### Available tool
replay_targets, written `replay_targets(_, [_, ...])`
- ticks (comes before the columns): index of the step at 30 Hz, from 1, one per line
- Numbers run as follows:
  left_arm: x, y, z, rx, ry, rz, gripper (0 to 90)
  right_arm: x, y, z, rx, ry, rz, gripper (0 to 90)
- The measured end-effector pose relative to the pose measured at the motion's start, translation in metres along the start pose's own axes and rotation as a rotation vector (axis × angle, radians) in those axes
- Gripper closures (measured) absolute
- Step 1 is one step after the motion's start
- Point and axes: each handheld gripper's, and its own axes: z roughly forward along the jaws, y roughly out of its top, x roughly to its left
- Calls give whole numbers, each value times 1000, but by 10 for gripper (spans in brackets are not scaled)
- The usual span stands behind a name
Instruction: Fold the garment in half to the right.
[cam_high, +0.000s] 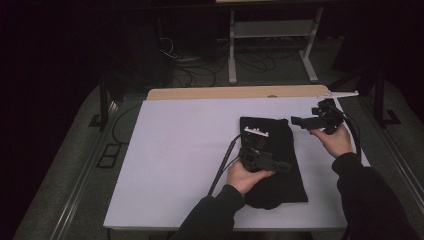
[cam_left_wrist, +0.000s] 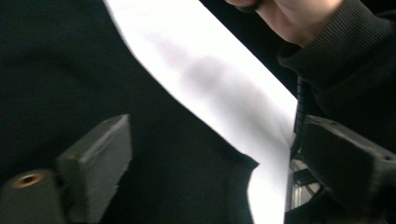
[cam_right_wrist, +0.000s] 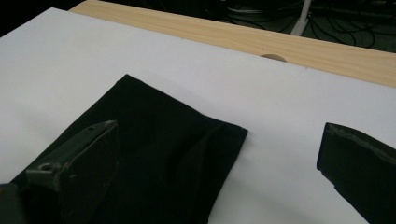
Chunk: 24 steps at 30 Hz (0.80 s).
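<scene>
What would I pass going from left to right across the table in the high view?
Bare white table top → left gripper over the black cloth → right gripper, raised beside the cloth's far right corner → the table's right edge.

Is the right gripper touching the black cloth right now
Apart. In the right gripper view, the right gripper has its jaws wide open above the black cloth, with nothing between them and white table showing below.
</scene>
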Motion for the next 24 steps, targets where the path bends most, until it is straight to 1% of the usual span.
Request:
replay_targets(2, [3, 0, -6, -9, 25, 13, 15, 0, -1, -3, 5, 2, 2, 0])
replay_targets(3, [4, -1, -10, -6, 35, 27, 8, 0, -2, -5, 4, 3, -1, 0])
replay_targets(8, [9, -3, -24, -13, 64, 61, 0, 3, -6, -10, 7, 6, -9, 0])
replay_targets(10, [11, -3, -29, -5, 73, 70, 0, 4, -7, -11, 7, 9, -16, 0])
replay_targets(11, [12, -4, -31, -4, 79, 73, 0, 5, -7, -12, 8, 12, -12, 0])
replay_targets(15, [17, -7, -42, -8, 100, 82, 0, 9, -8, -15, 8, 19, -24, 0])
replay_targets(18, [20, -9, -51, -22, 118, 83, 0, 12, -7, -17, 6, 28, -31, 0])
replay_targets(21, [24, -12, -59, -27, 126, 78, 0, 15, -7, -20, 4, 34, -42, 0])
replay_targets(24, [26, -15, -67, -21, 142, 94, 0, 17, -8, -24, 1, 36, -45, 0])
